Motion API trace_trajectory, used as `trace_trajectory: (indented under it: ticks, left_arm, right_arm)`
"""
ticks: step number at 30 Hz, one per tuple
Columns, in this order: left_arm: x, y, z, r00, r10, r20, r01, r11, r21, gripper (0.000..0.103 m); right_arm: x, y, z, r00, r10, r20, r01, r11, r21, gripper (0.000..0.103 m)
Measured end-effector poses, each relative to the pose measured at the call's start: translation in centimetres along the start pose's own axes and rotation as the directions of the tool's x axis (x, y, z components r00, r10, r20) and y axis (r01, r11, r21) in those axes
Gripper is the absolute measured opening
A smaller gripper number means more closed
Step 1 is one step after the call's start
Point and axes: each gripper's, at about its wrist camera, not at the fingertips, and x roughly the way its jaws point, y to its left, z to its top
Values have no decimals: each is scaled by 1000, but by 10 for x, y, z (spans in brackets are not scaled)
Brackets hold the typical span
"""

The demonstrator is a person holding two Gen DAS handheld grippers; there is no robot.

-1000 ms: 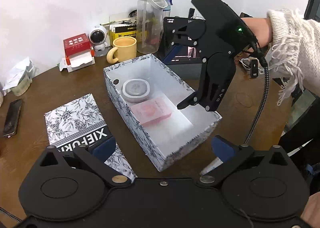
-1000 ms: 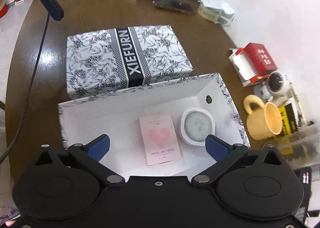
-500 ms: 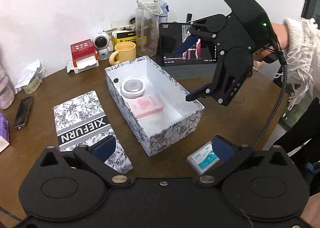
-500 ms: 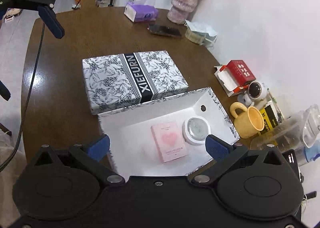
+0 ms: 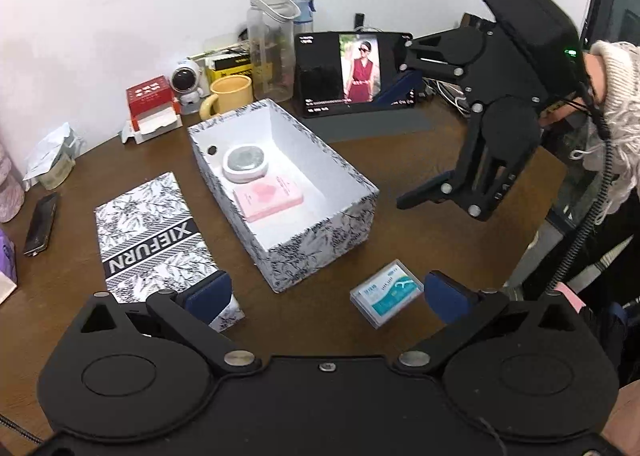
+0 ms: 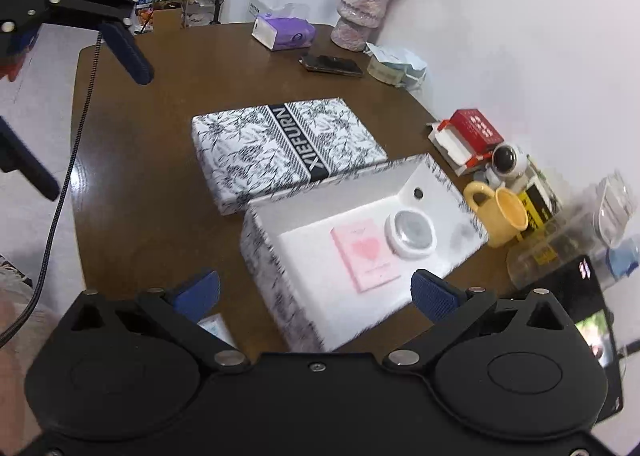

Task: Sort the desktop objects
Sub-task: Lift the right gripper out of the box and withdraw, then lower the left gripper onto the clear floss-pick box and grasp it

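Open patterned box (image 5: 280, 192) on counter (image 5: 400, 160) already holds round white case (image 5: 245, 163) and pink card box (image 5: 268, 198). Blue-white card pack (image 5: 386, 293) just outside box's near end, unsorted. Lid (image 5: 154, 232) beside box, off. Left gripper (image 5: 326, 292) and right gripper (image 6: 316, 288): jaws spread, empty.

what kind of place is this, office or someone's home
Most likely a home desk or living space: a brown wooden table against a white wall, holding a flower vase, a yellow mug and a tablet playing video.
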Motion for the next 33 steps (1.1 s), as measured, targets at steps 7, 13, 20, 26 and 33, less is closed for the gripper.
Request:
trace_trajectory:
  ticks: [7,13,20,26,33]
  left_arm:
    - [26,-19,4,998,-40,-46,43,996,75,103]
    - [54,-35,8,994,-71,-87,83,985,151,103]
    - [93,-57,8,984,-100,-149,137,955,262,103]
    - [129,-70,0,972,-106,-210,176,920,351,103]
    - [172,-78,-11,958,-85,-274,201,880,430,103]
  right_arm:
    - [-10,17,-36,1000,0,-30,1,999,38,103]
    - [-18,27,-65,999,-8,-48,12,997,83,103]
    - [-23,40,-95,997,-6,-73,16,991,131,103]
    - [-21,49,-116,995,1,-101,16,985,173,103]
    - [-15,58,-132,993,11,-122,14,979,202,103]
